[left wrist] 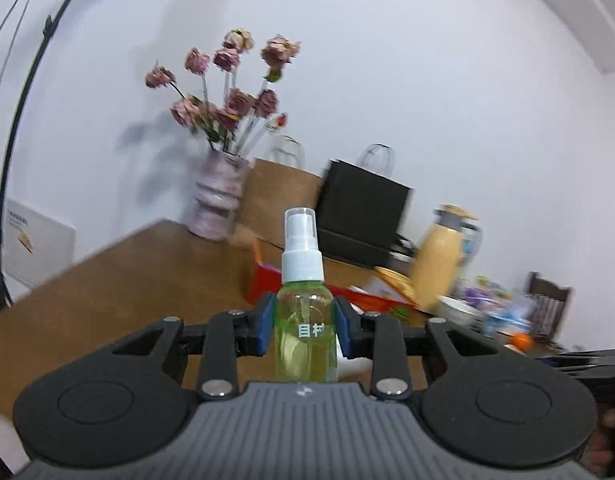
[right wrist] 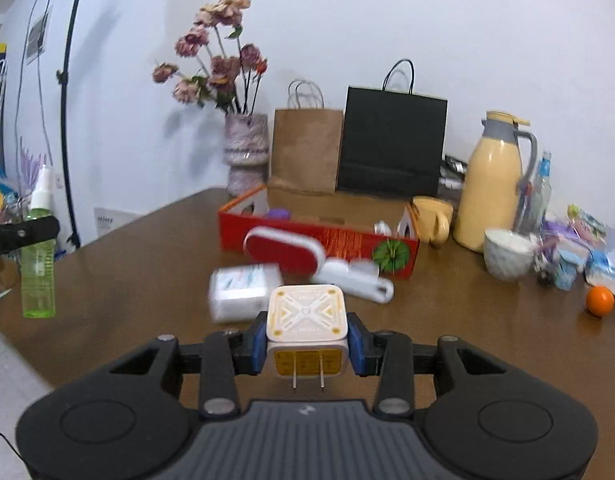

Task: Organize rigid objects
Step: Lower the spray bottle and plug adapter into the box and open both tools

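Left wrist view: left gripper (left wrist: 304,326) jaws pinching the green spray bottle (left wrist: 306,334) at its upper body, bottle upright, lifted off the brown surface (left wrist: 119,280). Bottle looks light, thin smooth plastic, likely slippery; the pinch just under the white cap (left wrist: 301,250) looks like the sensible hold. Far behind: vase of dried flowers (left wrist: 218,204), brown paper bag (left wrist: 277,200), black bag (left wrist: 361,216), yellow thermos (left wrist: 439,258), all blurred.

Right wrist view: right gripper (right wrist: 306,340) jaws pinching the white charger plug (right wrist: 306,322) by its flat sides, prongs toward the camera, held above the surface. Plug looks rigid, compact and light; flat sides give a firm hold. Ahead lies the red box (right wrist: 319,236), open, probably the drop spot. Between plug and box: red-and-white oval case (right wrist: 283,250), white packet (right wrist: 241,290), white tube-like item (right wrist: 359,280); these crowd the near approach. Right of the box: yellow mug (right wrist: 431,218), white bowl (right wrist: 507,254), orange (right wrist: 599,301). Far left, the spray bottle hangs in the other gripper.
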Motion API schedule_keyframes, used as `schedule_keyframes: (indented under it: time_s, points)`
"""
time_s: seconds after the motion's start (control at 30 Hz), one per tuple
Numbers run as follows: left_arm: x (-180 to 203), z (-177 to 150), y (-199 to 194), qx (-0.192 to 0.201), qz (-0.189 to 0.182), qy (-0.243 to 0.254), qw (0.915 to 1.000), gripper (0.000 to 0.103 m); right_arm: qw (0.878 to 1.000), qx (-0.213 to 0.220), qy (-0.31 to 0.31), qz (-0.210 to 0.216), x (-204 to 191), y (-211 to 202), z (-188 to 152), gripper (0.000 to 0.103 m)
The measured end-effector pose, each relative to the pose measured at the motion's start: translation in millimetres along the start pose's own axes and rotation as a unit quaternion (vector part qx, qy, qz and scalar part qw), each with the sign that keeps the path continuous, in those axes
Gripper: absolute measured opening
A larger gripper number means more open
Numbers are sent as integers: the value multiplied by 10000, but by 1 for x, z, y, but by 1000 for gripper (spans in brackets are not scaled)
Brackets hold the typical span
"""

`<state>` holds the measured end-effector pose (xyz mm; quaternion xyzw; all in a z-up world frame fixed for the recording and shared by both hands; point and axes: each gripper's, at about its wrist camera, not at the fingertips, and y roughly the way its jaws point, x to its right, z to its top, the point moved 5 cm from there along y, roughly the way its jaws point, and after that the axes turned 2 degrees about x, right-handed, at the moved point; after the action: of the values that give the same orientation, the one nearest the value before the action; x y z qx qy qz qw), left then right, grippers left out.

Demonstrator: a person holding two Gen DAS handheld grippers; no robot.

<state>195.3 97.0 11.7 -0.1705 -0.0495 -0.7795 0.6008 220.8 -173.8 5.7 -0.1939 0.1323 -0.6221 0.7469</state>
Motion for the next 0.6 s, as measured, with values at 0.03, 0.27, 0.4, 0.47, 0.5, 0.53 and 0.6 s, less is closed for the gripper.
schedule_keyframes:
  time_s: [0.03, 0.27, 0.4, 0.47, 0.5, 0.53, 0.6]
  points:
    - [1, -3, -12, 18, -55, -34, 10000, 32, 10000, -43, -18, -28, -2, -8, -4, 38]
    - [9, -9, -53, 195, 93, -66, 9997, 32, 9995, 209, -171, -133, -10, -58, 0, 38]
    - [22, -6, -55, 221, 0, 117, 9997, 32, 9994, 293, -106, -157, -6, -71, 0, 38]
    - [30, -5, -56, 233, -54, 144, 9996, 32, 9994, 323, -84, -86, -4, -74, -1, 38]
    - [33, -5, -53, 206, -76, 165, 9996, 32, 9993, 338, -126, -35, -3, -75, 0, 38]
    - [35, -4, -49, 171, -98, 153, 9997, 32, 9992, 360, -181, 26, -1, -75, 0, 38]
    - [39, -2, -36, 4, -186, 157, 9997, 32, 9992, 340, -200, 81, 6, -72, 3, 38]
